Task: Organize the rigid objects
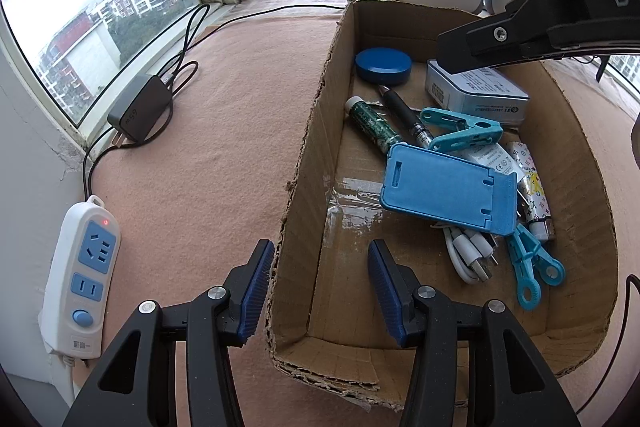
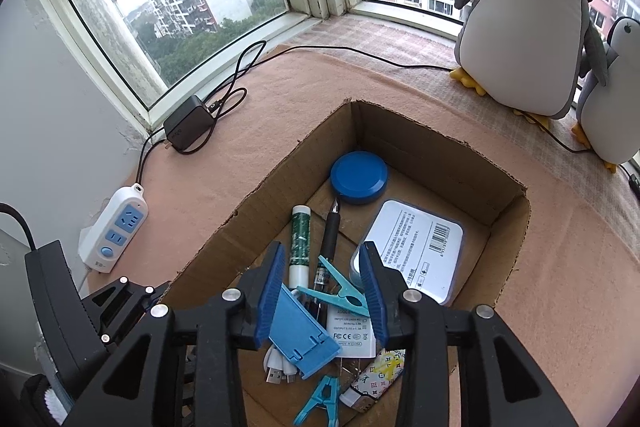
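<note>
An open cardboard box [image 1: 304, 163] [image 2: 508, 239] stands on the pink cloth and holds several items. Among them are a blue round tin [image 1: 383, 65] [image 2: 359, 177], a white barcode tin [image 1: 476, 93] [image 2: 416, 247], a black pen [image 1: 404, 115] and a green tube [image 2: 300, 243]. A teal peg [image 1: 460, 131] [image 2: 336, 291] and a blue phone stand [image 1: 448, 187] [image 2: 300, 335] lie on top. My left gripper [image 1: 320, 247] is open and straddles the box's left wall. My right gripper [image 2: 322, 267] [image 1: 520, 35] hangs open above the peg, holding nothing.
A white and blue power strip [image 1: 84, 275] [image 2: 116, 231] and a black adapter [image 1: 140, 111] [image 2: 188, 129] with cables lie left of the box by the window. Two plush penguins [image 2: 528, 19] stand behind the box. A second teal peg [image 1: 532, 263], a white cable and a patterned lighter [image 2: 376, 375] lie at the box's near end.
</note>
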The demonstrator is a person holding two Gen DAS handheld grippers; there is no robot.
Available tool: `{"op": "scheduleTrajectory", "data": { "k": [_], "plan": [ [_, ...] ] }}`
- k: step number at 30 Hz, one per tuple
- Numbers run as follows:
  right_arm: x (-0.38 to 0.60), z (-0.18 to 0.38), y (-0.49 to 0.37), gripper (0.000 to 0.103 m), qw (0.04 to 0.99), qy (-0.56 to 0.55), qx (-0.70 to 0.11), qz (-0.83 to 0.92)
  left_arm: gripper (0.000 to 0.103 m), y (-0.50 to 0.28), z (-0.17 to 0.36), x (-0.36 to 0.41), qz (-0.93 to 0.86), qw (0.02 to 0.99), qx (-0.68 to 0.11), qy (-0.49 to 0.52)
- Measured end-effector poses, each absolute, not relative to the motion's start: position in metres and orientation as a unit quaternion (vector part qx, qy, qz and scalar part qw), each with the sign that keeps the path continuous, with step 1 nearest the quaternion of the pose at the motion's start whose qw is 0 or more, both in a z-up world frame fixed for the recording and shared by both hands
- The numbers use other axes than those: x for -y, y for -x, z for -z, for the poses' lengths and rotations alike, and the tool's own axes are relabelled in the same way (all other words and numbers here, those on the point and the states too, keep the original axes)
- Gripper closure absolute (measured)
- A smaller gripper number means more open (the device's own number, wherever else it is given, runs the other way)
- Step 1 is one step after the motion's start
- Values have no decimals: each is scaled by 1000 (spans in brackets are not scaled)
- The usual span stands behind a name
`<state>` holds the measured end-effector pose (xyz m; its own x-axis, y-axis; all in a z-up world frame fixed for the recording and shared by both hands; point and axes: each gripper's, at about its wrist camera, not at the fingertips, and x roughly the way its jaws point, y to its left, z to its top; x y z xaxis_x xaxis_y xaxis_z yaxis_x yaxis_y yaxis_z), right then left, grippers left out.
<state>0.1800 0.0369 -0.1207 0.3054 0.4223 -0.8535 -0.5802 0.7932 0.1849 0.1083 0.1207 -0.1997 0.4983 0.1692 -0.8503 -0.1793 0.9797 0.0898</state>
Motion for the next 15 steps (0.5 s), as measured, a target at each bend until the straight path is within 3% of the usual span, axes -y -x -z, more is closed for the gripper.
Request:
{"op": "scheduleTrajectory", "data": {
  "k": [15],
  "plan": [
    [2,105,-159,57,814,66,-492,-301,50,-108,200,-121,-101,866,-490,5]
  ]
}}
